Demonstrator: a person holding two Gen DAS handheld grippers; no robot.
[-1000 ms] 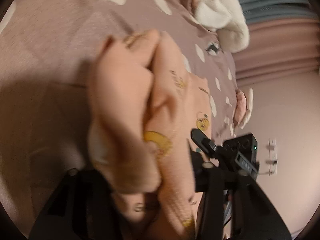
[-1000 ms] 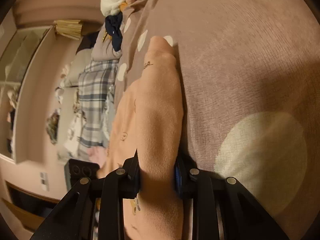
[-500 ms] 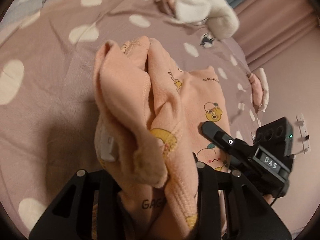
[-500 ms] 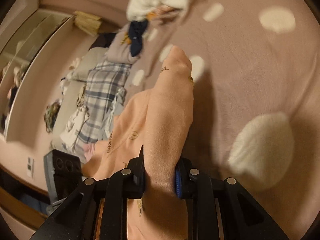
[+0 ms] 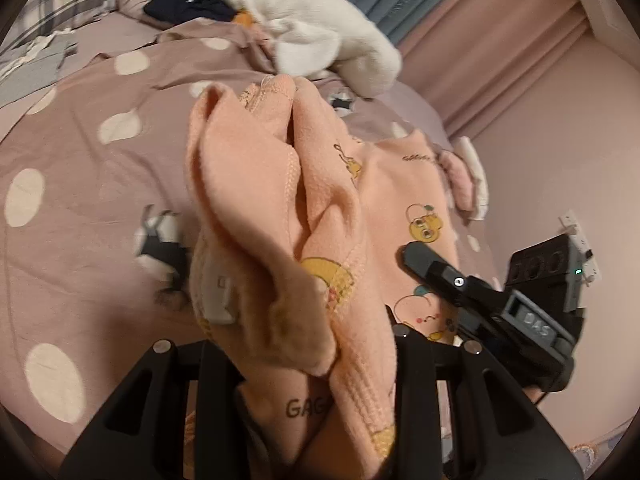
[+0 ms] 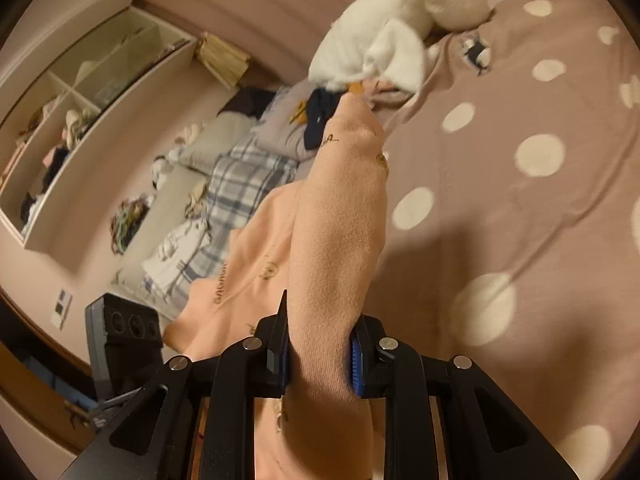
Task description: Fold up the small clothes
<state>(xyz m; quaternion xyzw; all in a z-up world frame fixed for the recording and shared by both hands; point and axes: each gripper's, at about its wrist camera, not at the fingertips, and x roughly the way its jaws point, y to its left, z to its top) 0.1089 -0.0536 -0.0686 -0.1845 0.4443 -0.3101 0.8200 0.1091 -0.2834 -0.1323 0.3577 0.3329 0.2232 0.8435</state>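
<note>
A small peach garment with yellow cartoon prints hangs bunched between both grippers above the mauve polka-dot bedsheet. My left gripper is shut on one bunched end; its fingertips are buried in the cloth. My right gripper is shut on the other end of the garment, which stands up in a fold in front of the camera. The right gripper also shows in the left wrist view, at the garment's right side.
A heap of white and dark clothes lies at the head of the bed. A pink-and-white item lies at the bed's right edge. A plaid blanket and wall shelves stand to the left.
Both grippers have lifted and tilted up with the garment held; more of the bed, the clothes heap and the room has come into view. The grips have not changed.
</note>
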